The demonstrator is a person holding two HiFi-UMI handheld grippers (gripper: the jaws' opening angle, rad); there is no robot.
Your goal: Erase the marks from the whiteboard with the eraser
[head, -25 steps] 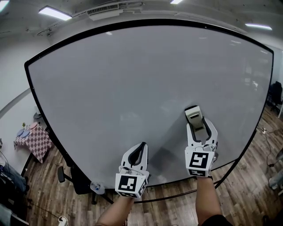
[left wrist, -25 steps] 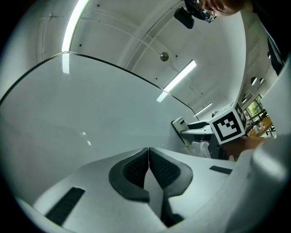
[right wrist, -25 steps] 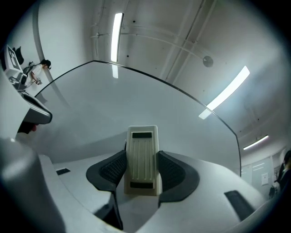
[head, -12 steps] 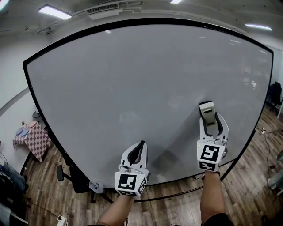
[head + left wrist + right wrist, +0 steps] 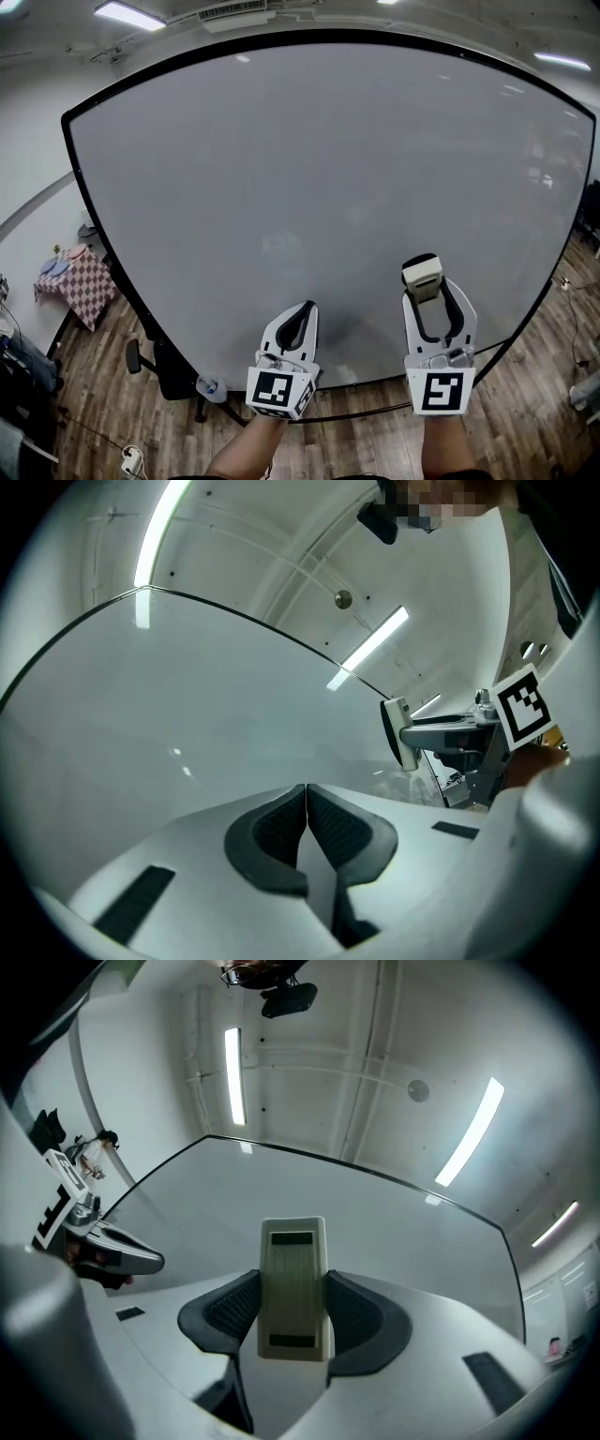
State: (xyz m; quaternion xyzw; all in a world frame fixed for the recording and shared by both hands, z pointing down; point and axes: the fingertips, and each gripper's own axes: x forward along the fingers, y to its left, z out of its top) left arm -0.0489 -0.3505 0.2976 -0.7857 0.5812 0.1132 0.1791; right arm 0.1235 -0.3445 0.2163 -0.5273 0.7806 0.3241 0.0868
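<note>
left hand-held gripper (image 5: 307, 803): clenched, pads pressed together, nothing between them; held up beside the right one, tips toward the board
right hand-held gripper (image 5: 293, 1309): grasping the eraser, one pad on each long side
eraser (image 5: 294, 1277): cream block, upright between the right hand-held gripper's jaws, sticks out past the jaw tips; dark strip near its top and near its bottom edge
eraser vs board: up at the board, dark face turned toward it; can't tell if it touches
whiteboard (image 5: 309, 169): straight ahead of both hand-held grippers, big, black frame, plain grey-white surface; eraser sits over its lower right part
forearm (image 5: 246, 455): bare, behind the left hand-held gripper
chair (image 5: 155, 370): dark, down-left of the left hand-held gripper, under the board's lower edge
floor (image 5: 94, 412): wood planks, below both hand-held grippers
small table (image 5: 80, 286): checked cloth, far left of the left hand-held gripper
ceiling light (image 5: 131, 14): long strip, beyond the board's top edge
</note>
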